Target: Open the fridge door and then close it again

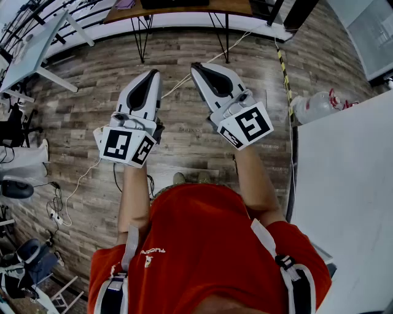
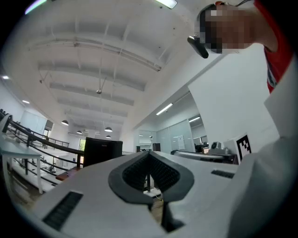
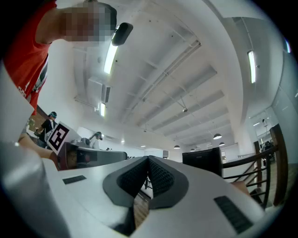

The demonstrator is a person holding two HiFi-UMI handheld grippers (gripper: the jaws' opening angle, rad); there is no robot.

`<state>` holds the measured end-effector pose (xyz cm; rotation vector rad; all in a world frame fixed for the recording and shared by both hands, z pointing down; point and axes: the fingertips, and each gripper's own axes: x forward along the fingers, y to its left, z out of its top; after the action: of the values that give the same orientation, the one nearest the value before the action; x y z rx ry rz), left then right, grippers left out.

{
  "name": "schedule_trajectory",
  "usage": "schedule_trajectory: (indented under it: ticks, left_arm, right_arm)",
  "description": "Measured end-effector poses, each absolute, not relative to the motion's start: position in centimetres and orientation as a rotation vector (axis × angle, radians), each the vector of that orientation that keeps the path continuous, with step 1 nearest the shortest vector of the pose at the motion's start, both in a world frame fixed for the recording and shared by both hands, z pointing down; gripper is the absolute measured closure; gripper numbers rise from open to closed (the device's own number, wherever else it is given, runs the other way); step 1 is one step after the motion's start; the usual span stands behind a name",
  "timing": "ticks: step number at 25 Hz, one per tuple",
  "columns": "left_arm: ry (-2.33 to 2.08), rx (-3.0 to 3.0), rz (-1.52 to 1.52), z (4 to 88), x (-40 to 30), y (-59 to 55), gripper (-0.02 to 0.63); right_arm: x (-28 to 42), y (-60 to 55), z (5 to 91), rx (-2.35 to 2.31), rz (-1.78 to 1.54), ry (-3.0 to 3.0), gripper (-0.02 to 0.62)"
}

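Note:
No fridge can be told for sure in any view. A big white flat surface (image 1: 344, 196) fills the right of the head view, and a tall white panel (image 2: 228, 102) stands to the right in the left gripper view. Both grippers are held side by side in front of the person's red shirt, above the wooden floor (image 1: 184, 141), and point away and slightly upward. The left gripper (image 1: 153, 72) is shut with nothing in it, its ribbed pads meeting (image 2: 149, 155). Beside it, the right gripper (image 1: 195, 65) is shut and empty too, pads together (image 3: 148, 160).
A wooden desk on black legs (image 1: 184, 9) stands ahead, and a white table (image 1: 31, 49) at the far left. A cable (image 1: 184, 80) runs across the floor. A plastic bottle (image 1: 313, 105) lies by the white surface, near yellow-black tape (image 1: 284, 67). Chairs crowd the lower left.

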<state>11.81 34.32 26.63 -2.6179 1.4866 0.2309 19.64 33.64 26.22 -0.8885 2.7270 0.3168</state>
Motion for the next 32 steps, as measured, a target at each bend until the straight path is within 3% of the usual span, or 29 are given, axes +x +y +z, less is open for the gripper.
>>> schedule_trajectory:
  ticks: [18,32]
  left_arm:
    - [1.577,-2.594,0.215,28.7,12.8,30.3,0.597]
    - [1.513,-2.606,0.27,27.8,4.4,18.2,0.597]
  right_arm:
    - [21.1,29.9,27.6,-0.793,0.29,2.744,0.569]
    - [12.3,18.4,27.0,-0.848,0.343,2.779,0.569]
